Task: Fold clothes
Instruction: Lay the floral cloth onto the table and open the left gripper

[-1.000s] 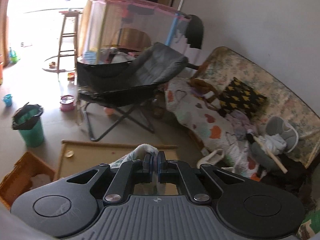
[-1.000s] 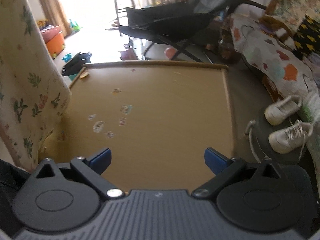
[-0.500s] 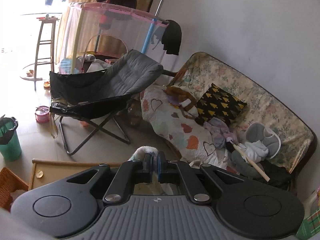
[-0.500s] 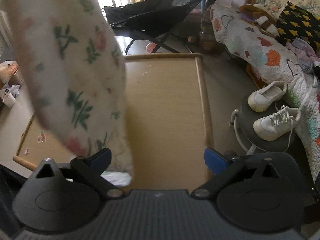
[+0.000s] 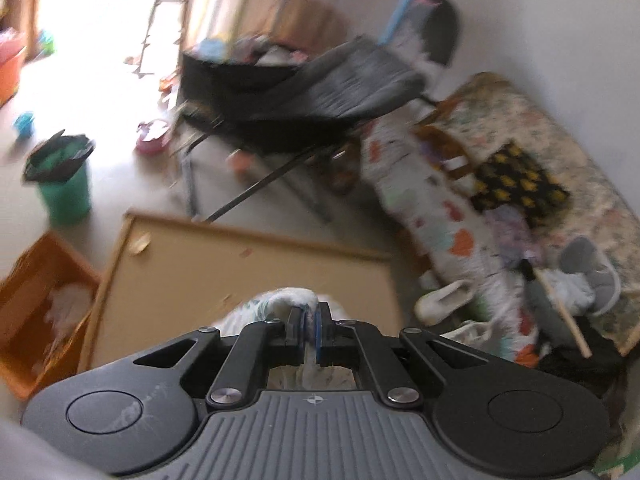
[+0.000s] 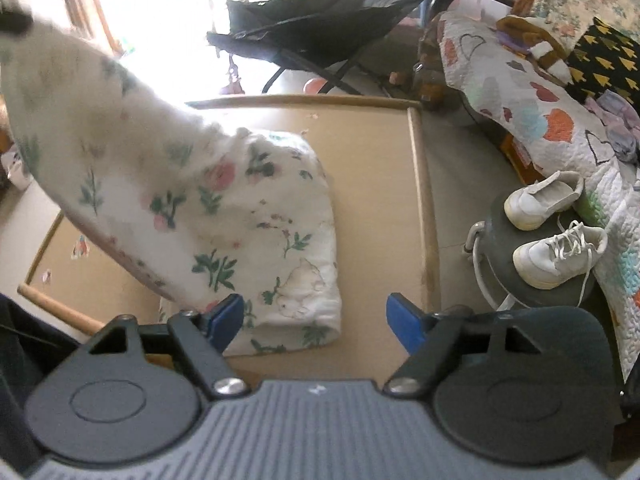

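A white garment with a green and pink flower print (image 6: 248,216) droops from the upper left down onto the low wooden table (image 6: 372,160), its lower part lying in a heap there. My left gripper (image 5: 307,330) is shut on a bunched fold of this floral garment (image 5: 280,300), held above the table (image 5: 224,264). My right gripper (image 6: 314,314) hovers over the table's near edge with its jaws closing. The garment's near corner lies between the blue pads (image 6: 402,316), which do not press on it.
A black folding chair (image 6: 320,24) stands beyond the table. A sofa with a heart-print quilt (image 6: 532,104) is on the right, with white sneakers (image 6: 556,256) on a dark round stand. An orange crate (image 5: 40,312) and a green bin (image 5: 64,184) are left of the table.
The left gripper has swung down with the garment, so its cloth now drapes onto the table in the right wrist view. The right gripper's jaws have narrowed around the garment's near corner.
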Tool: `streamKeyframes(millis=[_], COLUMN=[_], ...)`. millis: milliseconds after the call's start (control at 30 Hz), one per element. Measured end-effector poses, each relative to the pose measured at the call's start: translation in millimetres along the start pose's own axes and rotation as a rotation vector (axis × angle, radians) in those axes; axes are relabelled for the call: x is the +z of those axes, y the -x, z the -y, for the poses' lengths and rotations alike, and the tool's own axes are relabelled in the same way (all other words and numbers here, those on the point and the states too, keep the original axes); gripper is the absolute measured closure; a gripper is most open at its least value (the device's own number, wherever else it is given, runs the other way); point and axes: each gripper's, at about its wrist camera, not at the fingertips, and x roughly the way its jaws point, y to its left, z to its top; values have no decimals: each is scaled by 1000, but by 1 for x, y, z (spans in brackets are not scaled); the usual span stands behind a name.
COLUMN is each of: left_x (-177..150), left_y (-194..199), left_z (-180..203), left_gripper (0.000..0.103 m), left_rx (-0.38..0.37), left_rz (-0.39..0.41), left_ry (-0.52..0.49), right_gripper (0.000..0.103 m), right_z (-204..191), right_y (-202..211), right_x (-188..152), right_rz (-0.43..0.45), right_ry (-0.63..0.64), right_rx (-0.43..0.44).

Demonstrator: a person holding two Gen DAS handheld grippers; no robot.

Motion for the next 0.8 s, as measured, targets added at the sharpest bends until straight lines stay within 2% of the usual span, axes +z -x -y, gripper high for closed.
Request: streamKeyframes(millis=[133, 233, 400, 500, 533, 567, 633, 733, 800], left_x=[-15, -23, -41, -54, -58, -62, -71, -87, -96], left_y=[-32, -54, -84, -87, -87, -87, -86, -83, -84], left_z=[-39, -64, -101, -110, -113, -115, -120, -125, -126], left_gripper=[98, 97, 90, 86, 79, 61, 39, 37, 37], left_rx=[137, 201, 255, 241, 232, 219, 195, 150, 137], left_rz=[-43, -76, -99, -59, -46, -39, -27, -2, -5], left_ry=[16, 28, 56, 42, 44, 56, 82, 82, 59], right_gripper=[29, 31, 42, 47, 49, 50, 51, 51, 51], right_z=[-6, -11, -15, -16, -16, -16, -16, -19, -26], right_y=[-2, -1, -2, -1, -1, -1, -1, 5, 8], right_x=[-3, -8, -13, -15, -15, -15, -16, -16, -16], right_rz=[11, 30, 36, 44, 46, 49, 60, 119, 136], right_ry=[38, 90, 157, 193, 205, 217, 234, 295, 354], right_rx=[0, -5, 3, 17, 20, 23, 36, 89, 94])
